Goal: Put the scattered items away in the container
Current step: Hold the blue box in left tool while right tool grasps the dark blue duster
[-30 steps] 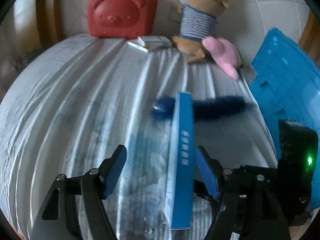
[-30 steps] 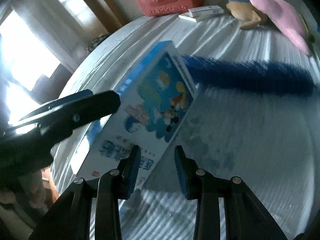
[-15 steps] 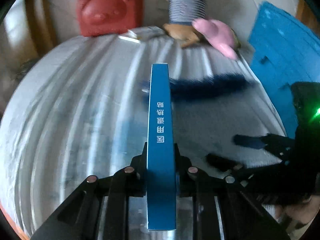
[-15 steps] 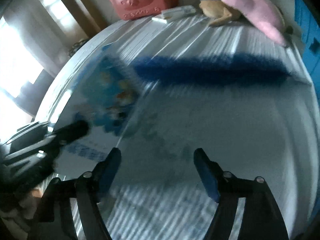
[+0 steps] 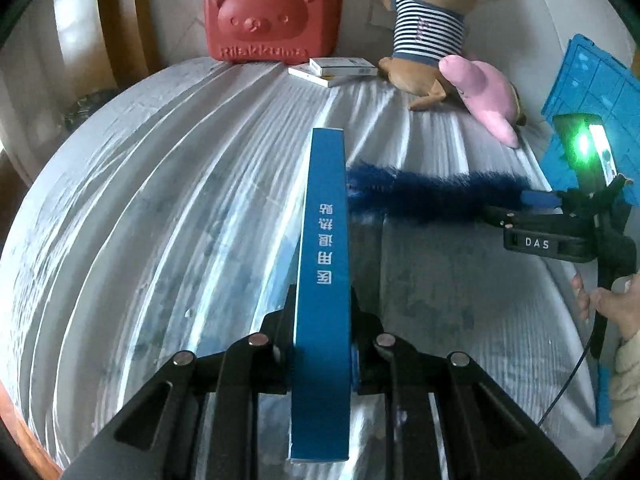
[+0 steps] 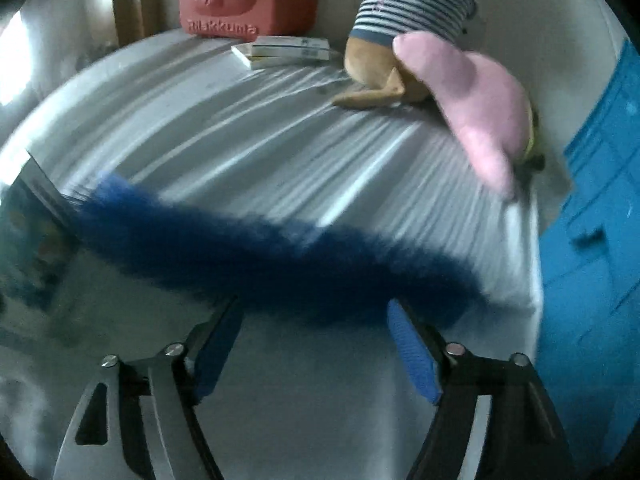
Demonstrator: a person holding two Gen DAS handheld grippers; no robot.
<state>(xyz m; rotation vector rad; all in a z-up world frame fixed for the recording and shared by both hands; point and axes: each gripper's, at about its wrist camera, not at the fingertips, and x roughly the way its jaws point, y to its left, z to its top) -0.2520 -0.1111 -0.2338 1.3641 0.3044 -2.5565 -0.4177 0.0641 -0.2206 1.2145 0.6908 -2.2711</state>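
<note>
My left gripper (image 5: 320,344) is shut on a flat blue box (image 5: 325,264), held edge-up above the striped cloth. A fluffy dark-blue duster (image 5: 432,196) lies across the cloth beyond it. My right gripper (image 6: 316,336) is open and empty, its fingers just short of the duster (image 6: 280,264). That gripper also shows at the right of the left wrist view (image 5: 536,216). The blue crate (image 5: 596,92) stands at the right edge, and shows in the right wrist view (image 6: 592,272).
A red bear-face case (image 5: 274,12) stands at the back. Two small white boxes (image 5: 336,70) lie in front of it. A striped-shirt plush (image 5: 428,28) and a pink plush (image 5: 486,100) sit at the back right near the crate.
The right gripper let go of the blue box and opened; the left gripper closed on it. The right gripper then moved right, up to the duster.
</note>
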